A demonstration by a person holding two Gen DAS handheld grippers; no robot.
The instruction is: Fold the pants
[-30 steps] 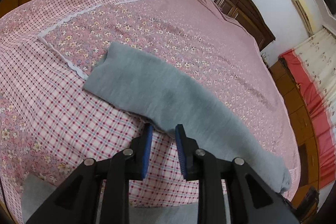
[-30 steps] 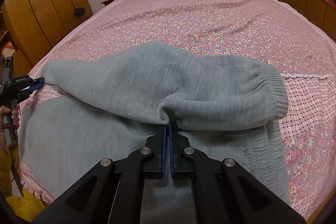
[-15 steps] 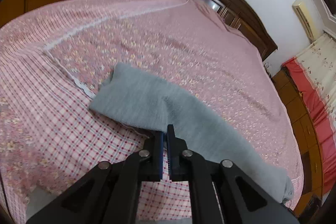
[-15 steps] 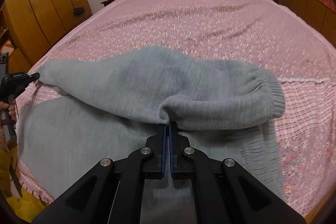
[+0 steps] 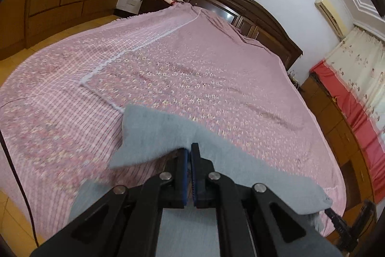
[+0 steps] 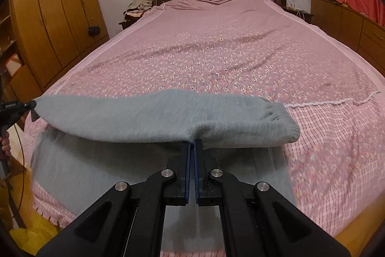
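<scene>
Both tongs, left tongs (image 5: 189, 151) and right tongs (image 6: 192, 145), are clamped on the grey pants (image 6: 144, 117); lifted edges should be kept level and taut, low centre of frame, over the bed (image 6: 216, 52).

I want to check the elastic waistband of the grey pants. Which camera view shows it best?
The right wrist view: the waistband shows fully at the lifted fold's right end. The left wrist view shows only plain grey fabric of the pants; no waistband can be made out there.

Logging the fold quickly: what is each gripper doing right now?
Left gripper: shut on the grey pants.
Right gripper: shut on the grey pants.
</scene>
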